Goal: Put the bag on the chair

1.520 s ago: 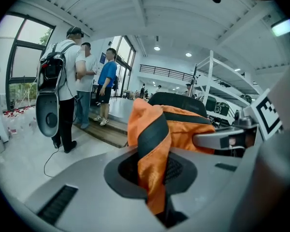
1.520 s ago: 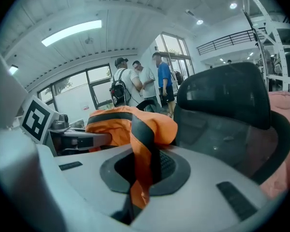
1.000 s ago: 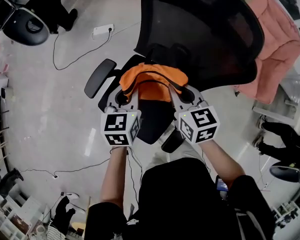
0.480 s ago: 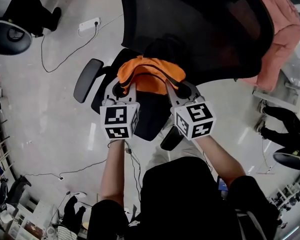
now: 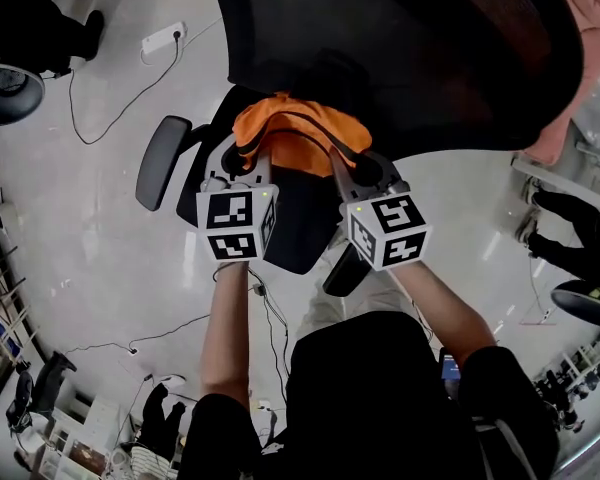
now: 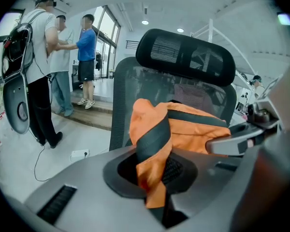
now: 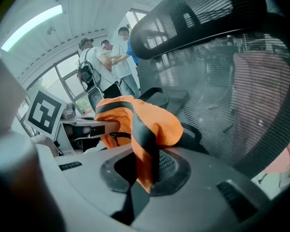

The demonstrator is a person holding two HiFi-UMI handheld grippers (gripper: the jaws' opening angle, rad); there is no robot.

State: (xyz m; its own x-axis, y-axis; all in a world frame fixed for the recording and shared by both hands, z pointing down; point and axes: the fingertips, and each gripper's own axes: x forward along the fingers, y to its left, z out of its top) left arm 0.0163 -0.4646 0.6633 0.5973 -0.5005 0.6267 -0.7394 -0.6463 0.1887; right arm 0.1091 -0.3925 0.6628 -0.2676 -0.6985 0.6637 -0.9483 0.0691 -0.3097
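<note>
here the bag [image 5: 300, 136] stretches sideways between left gripper [image 5: 250, 165] and right gripper [image 5: 341, 165], both pinching it, over the chair seat [image 5: 302, 236].

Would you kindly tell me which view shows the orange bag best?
The left gripper view: the orange bag fills the centre, black strap plain. The right gripper view shows a smaller bunched part; the head view only its top, from above.

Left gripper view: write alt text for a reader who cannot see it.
The left tool is shut on a fold of an orange bag with black straps, before a black mesh chair. The right tool meets the bag's far side; people stand behind.
</note>
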